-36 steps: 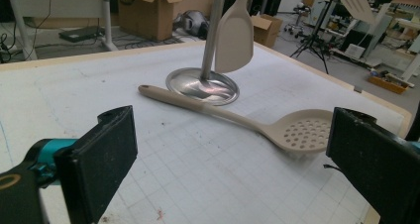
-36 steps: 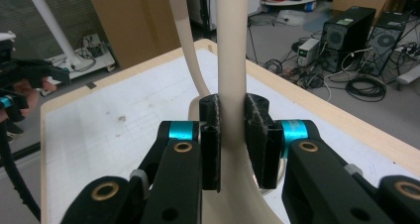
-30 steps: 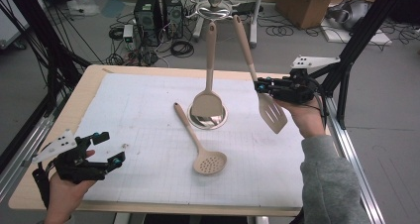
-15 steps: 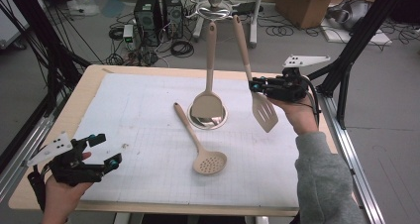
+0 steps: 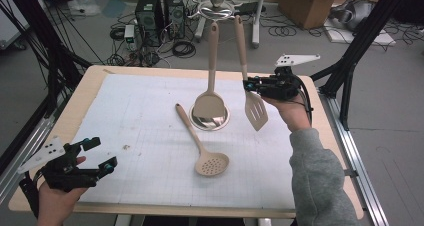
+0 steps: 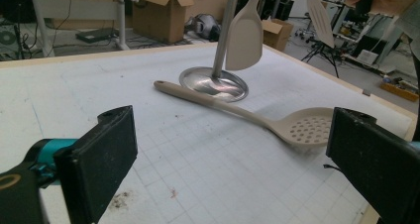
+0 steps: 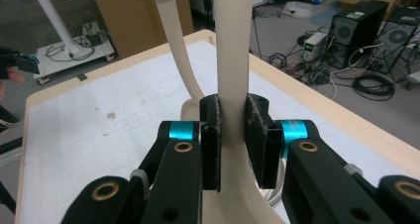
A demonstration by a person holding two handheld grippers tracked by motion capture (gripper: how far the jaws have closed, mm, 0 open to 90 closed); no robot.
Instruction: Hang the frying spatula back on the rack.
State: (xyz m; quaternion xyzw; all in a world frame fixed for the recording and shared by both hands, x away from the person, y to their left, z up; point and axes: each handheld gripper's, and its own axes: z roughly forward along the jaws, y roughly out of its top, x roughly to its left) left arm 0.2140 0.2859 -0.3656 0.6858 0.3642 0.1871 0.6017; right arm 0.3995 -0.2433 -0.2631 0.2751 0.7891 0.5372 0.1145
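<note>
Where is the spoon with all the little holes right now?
In the high view the perforated spoon lies flat on the white mat near the table's middle, its handle end just left of the stand's round metal base, untouched by either gripper.

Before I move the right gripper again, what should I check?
1. Right gripper pads shut on the turner handle: ok.
2. Turner's top end seated on the rack hook: cannot tell.
3. Turner blade apart from the hanging spatula: ok.
4. Turner blade off the table: ok.
5. Left gripper open, holding nothing, away from the rack: ok.
6. Skimmer lying flat, out from under the turner: ok.
</note>
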